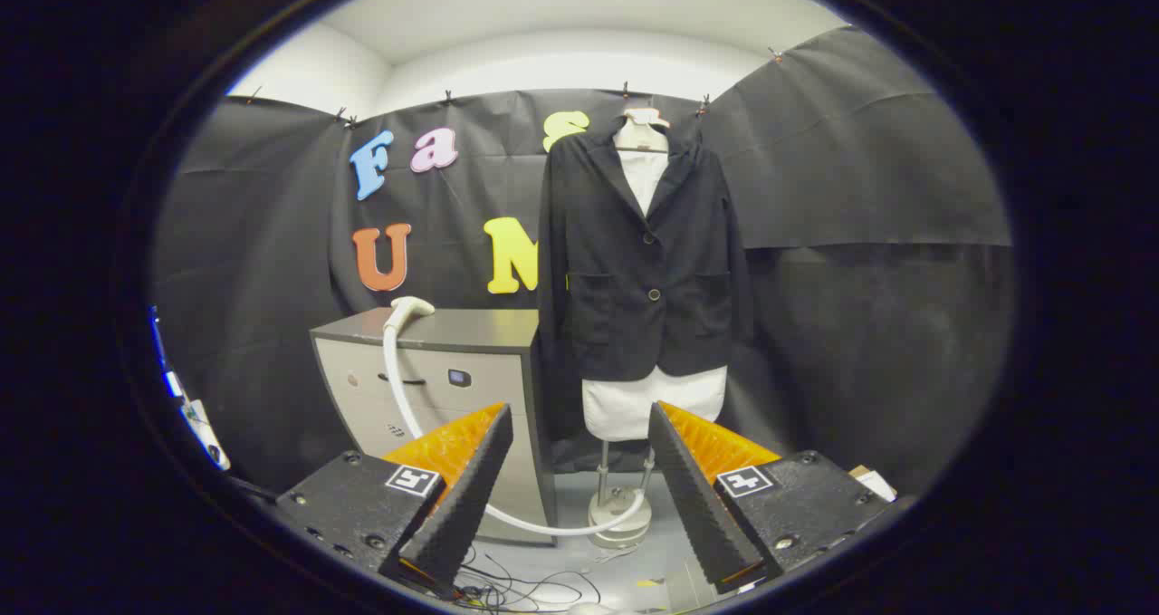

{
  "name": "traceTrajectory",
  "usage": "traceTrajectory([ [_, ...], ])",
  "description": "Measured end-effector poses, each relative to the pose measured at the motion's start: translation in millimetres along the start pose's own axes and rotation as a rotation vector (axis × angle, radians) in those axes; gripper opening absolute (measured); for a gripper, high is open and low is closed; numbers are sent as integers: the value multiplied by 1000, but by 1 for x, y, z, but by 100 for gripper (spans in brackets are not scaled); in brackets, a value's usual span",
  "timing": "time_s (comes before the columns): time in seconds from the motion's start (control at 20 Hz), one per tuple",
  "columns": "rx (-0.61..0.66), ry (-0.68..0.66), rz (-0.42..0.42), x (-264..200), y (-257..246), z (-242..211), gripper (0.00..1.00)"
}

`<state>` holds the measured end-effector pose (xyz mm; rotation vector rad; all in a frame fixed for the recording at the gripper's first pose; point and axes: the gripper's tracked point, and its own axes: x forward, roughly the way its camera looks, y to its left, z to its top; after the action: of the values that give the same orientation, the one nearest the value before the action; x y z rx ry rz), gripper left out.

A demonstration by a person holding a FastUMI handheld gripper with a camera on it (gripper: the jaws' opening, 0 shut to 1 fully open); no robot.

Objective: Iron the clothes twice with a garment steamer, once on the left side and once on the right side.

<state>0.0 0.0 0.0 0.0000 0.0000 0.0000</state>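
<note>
The gripper is wide open — its two fingers hold nothing. Far beyond them a dark jacket hangs on a stand over a white shirt. The steamer head lies on a grey cabinet beside the jacket — its white hose curls down to the floor.

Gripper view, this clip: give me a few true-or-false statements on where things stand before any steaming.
1. The tongs are open, holding nothing. True.
2. The white steamer head rests on top of the grey cabinet. True.
3. The black blazer lies folded on the cabinet. False: it hangs on a stand, beyond the fingers.
4. The white hose is gripped by the tongs. False: it hangs down the cabinet's front, untouched.
5. White cloth shows below the blazer's hem. True.
</note>
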Motion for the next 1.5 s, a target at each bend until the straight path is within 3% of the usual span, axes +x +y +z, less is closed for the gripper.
traceTrajectory([
  [0.8, -1, 22, -14, 15, 24, 8, 96],
  [1.1, -24, 17, 46, 51, 69, 41, 96],
  [1.5, -84, 80, 221, 145, 168, 80, 96],
])
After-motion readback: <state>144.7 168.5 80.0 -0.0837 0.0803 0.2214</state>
